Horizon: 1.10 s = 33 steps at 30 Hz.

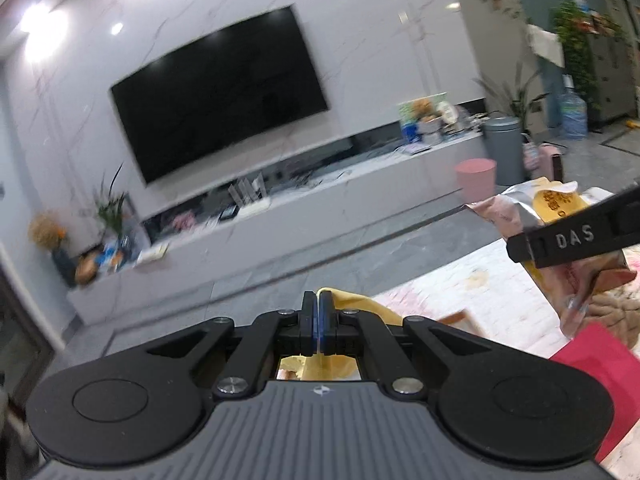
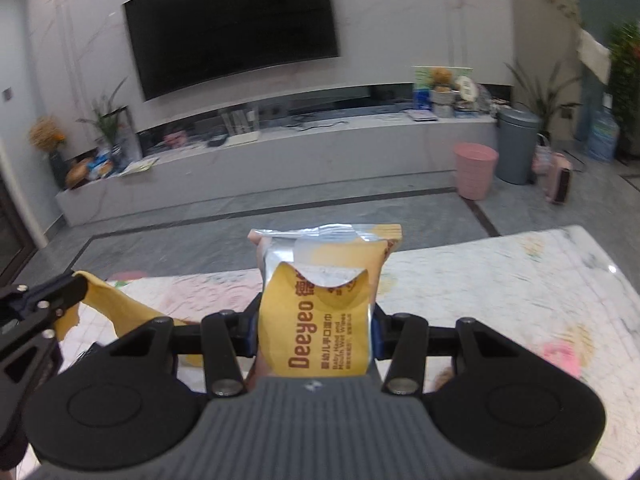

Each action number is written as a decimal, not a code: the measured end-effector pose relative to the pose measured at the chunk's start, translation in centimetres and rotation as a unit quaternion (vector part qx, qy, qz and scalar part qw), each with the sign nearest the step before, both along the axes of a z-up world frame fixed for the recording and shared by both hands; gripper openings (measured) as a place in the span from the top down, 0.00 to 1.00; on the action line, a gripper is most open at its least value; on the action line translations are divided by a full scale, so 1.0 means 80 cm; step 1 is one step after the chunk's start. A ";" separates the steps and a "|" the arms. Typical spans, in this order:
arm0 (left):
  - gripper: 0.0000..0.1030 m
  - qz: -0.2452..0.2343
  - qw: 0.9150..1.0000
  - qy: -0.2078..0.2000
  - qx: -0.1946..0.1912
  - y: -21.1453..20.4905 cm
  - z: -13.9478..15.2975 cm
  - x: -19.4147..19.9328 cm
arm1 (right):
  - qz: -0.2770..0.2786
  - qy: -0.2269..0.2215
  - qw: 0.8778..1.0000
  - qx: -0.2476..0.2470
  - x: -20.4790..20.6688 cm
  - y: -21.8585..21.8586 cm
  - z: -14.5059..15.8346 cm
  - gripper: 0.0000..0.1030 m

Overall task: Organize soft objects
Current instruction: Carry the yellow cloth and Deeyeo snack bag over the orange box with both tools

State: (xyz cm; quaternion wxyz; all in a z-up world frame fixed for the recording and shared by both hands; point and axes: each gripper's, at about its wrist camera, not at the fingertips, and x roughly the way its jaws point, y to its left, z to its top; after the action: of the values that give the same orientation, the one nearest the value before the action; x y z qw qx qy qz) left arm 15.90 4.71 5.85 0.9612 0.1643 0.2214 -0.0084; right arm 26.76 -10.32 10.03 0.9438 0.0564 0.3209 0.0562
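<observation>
Patterned mat (image 2: 500, 288) covers the work surface under both grippers; both are lifted clear of it.

Left gripper (image 1: 319, 312): jaws pressed together, pinching a thin yellow cloth (image 1: 352, 304). Cloth trails to the right of the jaws and drapes down toward the mat; the right wrist view shows the same cloth (image 2: 108, 304) hanging from the fingertips at far left.

Right gripper (image 2: 316, 332): jaws closed on the sides of a wet wipes pack (image 2: 320, 300), labelled "Deeyeo". Long axis of the pack runs forward along the fingers, sealed end pointing away from the camera. In the left wrist view the pack (image 1: 560, 208) sits up and to the right, clamped in a black finger.

Judgement: each hand already carries one soft item, side by side and near each other, so the next move turns on where to set them down. A red flat item (image 1: 600, 364) and a fuzzy brown thing (image 1: 616, 312) lie at the right edge of the mat; the right hand is nearer. No bin for the items visible.

Beyond the mat: grey tiled floor (image 2: 240, 224), pink waste bin (image 2: 475, 176), grey bin (image 2: 518, 148), long low TV cabinet (image 2: 280, 160), wall TV (image 2: 236, 28).
</observation>
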 end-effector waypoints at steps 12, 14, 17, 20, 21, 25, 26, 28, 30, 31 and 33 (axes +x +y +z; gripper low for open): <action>1.00 0.041 0.991 0.115 -0.061 0.082 -0.068 0.010 | 0.084 0.054 0.994 -0.041 0.001 0.112 -0.070 0.54; 0.99 0.038 0.991 0.114 -0.064 0.081 -0.074 0.011 | 0.089 0.060 0.993 -0.051 0.005 0.119 -0.079 0.54; 0.95 0.069 0.987 0.129 -0.066 0.087 -0.079 0.013 | 0.097 0.066 0.991 -0.062 0.016 0.123 -0.088 0.54; 0.68 0.101 0.979 0.135 -0.111 0.084 -0.079 0.007 | 0.097 0.061 0.992 -0.061 0.021 0.121 -0.093 0.54; 0.59 0.102 0.979 0.126 -0.126 0.083 -0.077 0.001 | 0.094 0.057 0.992 -0.062 0.022 0.119 -0.094 0.54; 0.35 0.128 0.977 0.125 -0.115 0.076 -0.072 -0.009 | 0.091 0.066 0.992 -0.062 0.027 0.114 -0.100 0.54; 0.30 0.141 0.974 0.139 -0.111 0.077 -0.071 -0.008 | 0.089 0.063 0.992 -0.061 0.027 0.112 -0.100 0.54; 0.23 0.152 0.968 0.148 -0.134 0.082 -0.070 -0.011 | 0.081 0.055 0.993 -0.068 0.026 0.111 -0.098 0.54; 0.15 0.142 0.965 0.146 -0.164 0.087 -0.070 -0.020 | 0.080 0.054 0.992 -0.078 0.032 0.110 -0.098 0.54; 0.12 0.137 0.965 0.141 -0.176 0.089 -0.072 -0.025 | 0.081 0.056 0.992 -0.081 0.034 0.110 -0.099 0.54; 0.12 0.145 0.964 0.125 -0.186 0.089 -0.079 -0.031 | 0.087 0.063 0.991 -0.084 0.037 0.112 -0.100 0.54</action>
State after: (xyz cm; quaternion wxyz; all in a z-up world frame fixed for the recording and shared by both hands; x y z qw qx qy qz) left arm 13.39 11.82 -0.50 0.9305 -0.0535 0.3557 0.0693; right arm 29.70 -1.34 2.04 0.9148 -0.0477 0.3865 0.1071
